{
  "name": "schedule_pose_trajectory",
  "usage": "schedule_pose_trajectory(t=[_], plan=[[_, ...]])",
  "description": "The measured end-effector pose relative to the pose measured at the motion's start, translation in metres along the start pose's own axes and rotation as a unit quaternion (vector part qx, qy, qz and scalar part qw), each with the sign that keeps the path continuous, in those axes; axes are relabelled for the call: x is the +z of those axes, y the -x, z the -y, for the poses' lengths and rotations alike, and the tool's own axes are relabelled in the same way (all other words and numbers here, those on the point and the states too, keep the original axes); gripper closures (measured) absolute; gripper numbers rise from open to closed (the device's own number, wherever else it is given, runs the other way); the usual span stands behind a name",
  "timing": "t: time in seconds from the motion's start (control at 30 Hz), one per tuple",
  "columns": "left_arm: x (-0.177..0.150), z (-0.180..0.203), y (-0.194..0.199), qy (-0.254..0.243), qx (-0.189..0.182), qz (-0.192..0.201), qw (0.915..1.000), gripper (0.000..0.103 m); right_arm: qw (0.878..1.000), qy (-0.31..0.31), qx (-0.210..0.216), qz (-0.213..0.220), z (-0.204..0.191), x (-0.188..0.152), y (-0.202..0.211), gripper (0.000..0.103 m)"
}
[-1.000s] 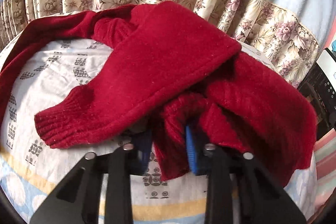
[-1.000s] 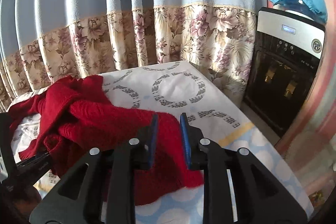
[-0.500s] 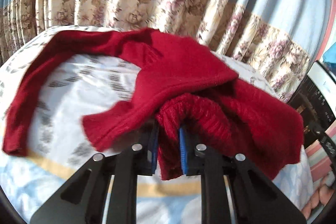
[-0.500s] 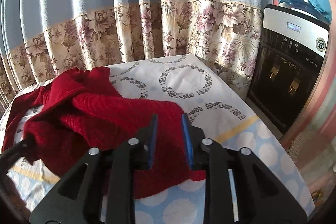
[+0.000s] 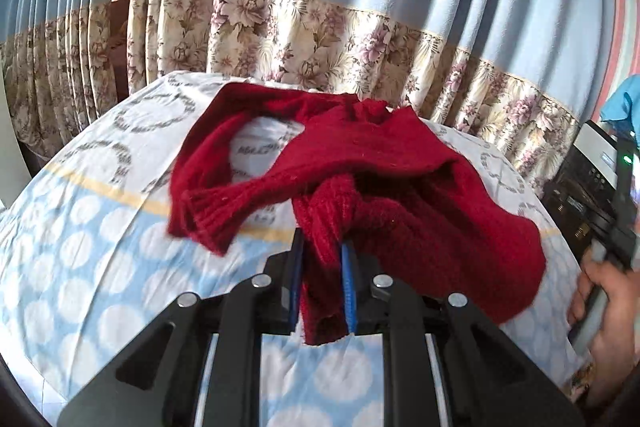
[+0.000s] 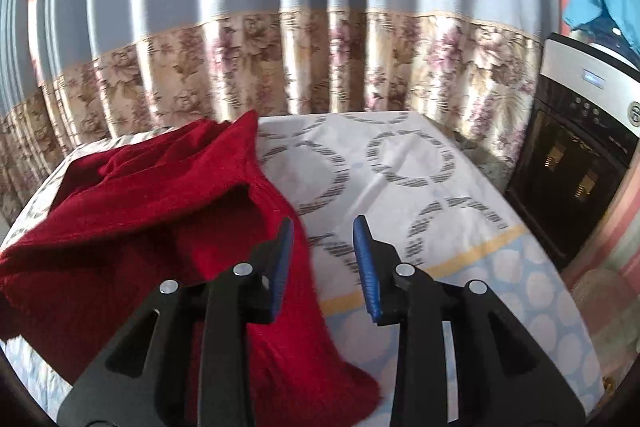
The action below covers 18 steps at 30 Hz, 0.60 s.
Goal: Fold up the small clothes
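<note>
Sweater (image 5: pixel 384 163) fabric is bunching between the pads of the left gripper (image 5: pixel 322 283), whose jaws have been closing and are now clamping a ribbed fold, where a second ago they stood wider around it. The garment is trailing ahead of that gripper across the table (image 5: pixel 80 267), one sleeve swinging out to its left. The right gripper (image 6: pixel 322 259) has been opening; its jaws are standing apart with nothing between them, the sweater lying just left of its fingers.

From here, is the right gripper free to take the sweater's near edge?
Probably yes: the right gripper is open and empty, the red sweater lies just beside its left finger, nothing between them.
</note>
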<state>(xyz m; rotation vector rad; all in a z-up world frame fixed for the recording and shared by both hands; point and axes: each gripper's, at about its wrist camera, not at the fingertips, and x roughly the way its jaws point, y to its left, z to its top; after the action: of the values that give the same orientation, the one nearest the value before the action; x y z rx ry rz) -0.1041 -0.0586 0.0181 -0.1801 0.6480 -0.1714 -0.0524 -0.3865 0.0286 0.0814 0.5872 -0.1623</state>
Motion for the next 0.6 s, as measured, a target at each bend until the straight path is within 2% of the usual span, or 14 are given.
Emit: schedule_pose_trajectory(t=[0.1, 0.17, 0.27, 0.3, 0.33, 0.37, 0.4, 0.5, 0.57, 0.6], plan=[[-0.01, -0.009, 0.013, -0.008, -0.002, -0.01, 0.9999, 0.086, 1.0, 0.011, 0.017, -0.005, -0.015, -0.001, -0.004, 0.067], [-0.017, -0.012, 0.008, -0.019, -0.002, -0.032, 0.9993, 0.083, 0.999, 0.018, 0.026, -0.007, -0.025, -0.001, -0.005, 0.059], [-0.018, -0.024, 0.004, 0.003, 0.021, -0.04, 0.999, 0.078, 0.999, 0.03, 0.039, -0.002, -0.043, 0.002, -0.002, 0.052], [-0.016, -0.027, 0.007, 0.005, 0.032, -0.03, 0.999, 0.073, 0.999, 0.032, 0.043, -0.001, -0.048, 0.003, -0.001, 0.051], [-0.013, -0.031, 0.013, 0.009, 0.046, -0.013, 0.9988, 0.057, 0.998, 0.035, 0.045, 0.001, -0.053, 0.003, 0.001, 0.049], [-0.01, -0.035, 0.017, 0.013, 0.056, 0.003, 0.9983, 0.036, 0.998, 0.036, 0.044, 0.004, -0.059, 0.003, 0.003, 0.046], [-0.007, -0.039, 0.021, 0.017, 0.075, 0.022, 0.9968, 0.031, 0.998, 0.036, 0.042, 0.006, -0.067, 0.002, 0.005, 0.044], [-0.002, -0.052, 0.019, 0.025, 0.093, 0.031, 0.9948, 0.031, 0.998, 0.042, 0.046, 0.008, -0.096, -0.003, 0.009, 0.035], [-0.001, -0.065, 0.014, 0.034, 0.106, 0.028, 0.9934, 0.031, 0.997, 0.048, 0.053, 0.007, -0.121, -0.009, 0.013, 0.02], [-0.001, -0.07, 0.012, 0.038, 0.11, 0.027, 0.9928, 0.031, 0.997, 0.056, 0.061, 0.005, -0.133, -0.012, 0.014, 0.016]])
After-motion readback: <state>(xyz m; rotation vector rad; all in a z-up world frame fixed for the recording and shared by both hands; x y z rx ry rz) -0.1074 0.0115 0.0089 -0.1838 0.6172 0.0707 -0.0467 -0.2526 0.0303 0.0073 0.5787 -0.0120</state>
